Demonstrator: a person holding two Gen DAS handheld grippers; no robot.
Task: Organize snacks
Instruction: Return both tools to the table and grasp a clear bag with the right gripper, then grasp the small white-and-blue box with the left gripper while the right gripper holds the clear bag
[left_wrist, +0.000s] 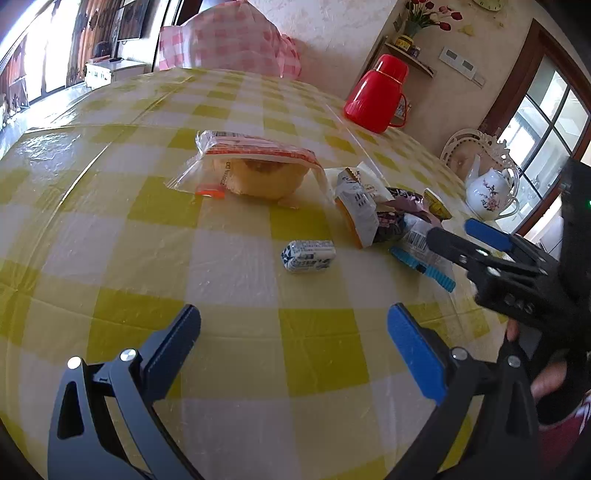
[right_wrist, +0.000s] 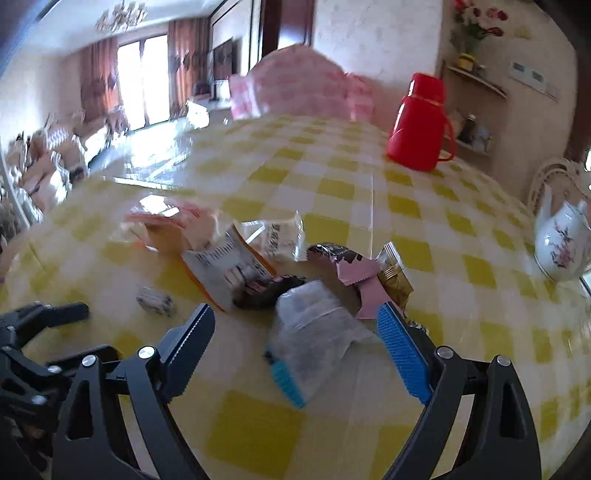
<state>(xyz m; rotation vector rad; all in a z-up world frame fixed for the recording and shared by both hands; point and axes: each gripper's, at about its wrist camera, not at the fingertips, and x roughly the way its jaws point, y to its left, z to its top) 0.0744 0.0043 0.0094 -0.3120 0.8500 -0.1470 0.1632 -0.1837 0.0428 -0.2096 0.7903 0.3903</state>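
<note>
Snacks lie on a yellow checked tablecloth (left_wrist: 236, 362). A bun in a clear zip bag (left_wrist: 255, 166) lies farthest off, and a small blue-white packet (left_wrist: 308, 255) is nearer, just beyond my left gripper (left_wrist: 291, 321), which is open and holds nothing. To the right is a heap of packets (left_wrist: 369, 210): orange-white (right_wrist: 229, 269), dark (right_wrist: 266, 291), pink (right_wrist: 354, 273) and gold (right_wrist: 395, 277). A clear bag with a blue ribbed zip end (right_wrist: 314, 332) lies flat on the cloth between the fingers of my right gripper (right_wrist: 295, 314), which is open, its pads apart from the bag.
A red thermos jug (left_wrist: 376, 96) stands at the table's far right. A white flowered teapot (left_wrist: 487, 195) sits on a tray by the right edge. Something under a pink checked cloth (left_wrist: 229, 40) is behind the table. A hand (left_wrist: 546, 384) holds the right gripper's handle.
</note>
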